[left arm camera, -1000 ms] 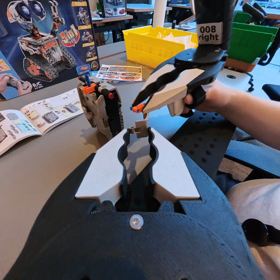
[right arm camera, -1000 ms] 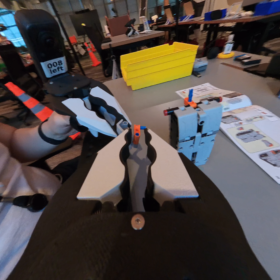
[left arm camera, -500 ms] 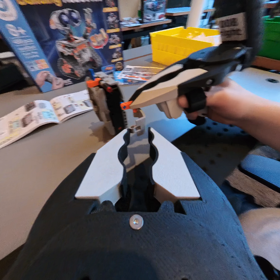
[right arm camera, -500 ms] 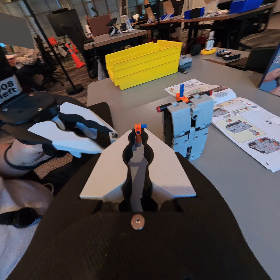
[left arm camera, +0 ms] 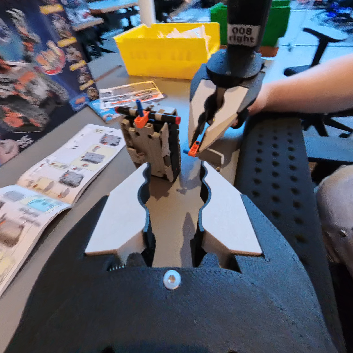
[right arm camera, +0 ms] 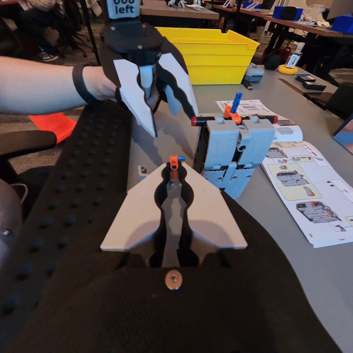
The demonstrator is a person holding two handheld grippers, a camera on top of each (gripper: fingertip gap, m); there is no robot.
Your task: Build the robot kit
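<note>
A grey and black block assembly (left arm camera: 152, 149) stands upright on the grey table (left arm camera: 95, 200), with a black axle, an orange connector and a blue pin on top; it also shows in the right wrist view (right arm camera: 235, 152). My left gripper (left arm camera: 174, 166) is open and empty, just in front of the assembly. It also shows in the right wrist view (right arm camera: 172, 125). My right gripper (right arm camera: 174, 172) is shut on a small orange connector with a blue pin (right arm camera: 173, 168), left of the assembly. A small grey piece (left arm camera: 212, 158) lies on the table under the right gripper (left arm camera: 197, 147).
A yellow bin (left arm camera: 162, 55) stands at the back of the table. An open instruction booklet (left arm camera: 66, 166) lies left of the assembly, with a sticker sheet (left arm camera: 129, 93) and a big toy box (left arm camera: 28, 76) behind. A black perforated panel (left arm camera: 271, 172) borders the table's right edge.
My left gripper has opened and let go of the small grey piece, which now lies on the table. Both grippers have swung round closer to the assembly. The right still holds the orange connector.
</note>
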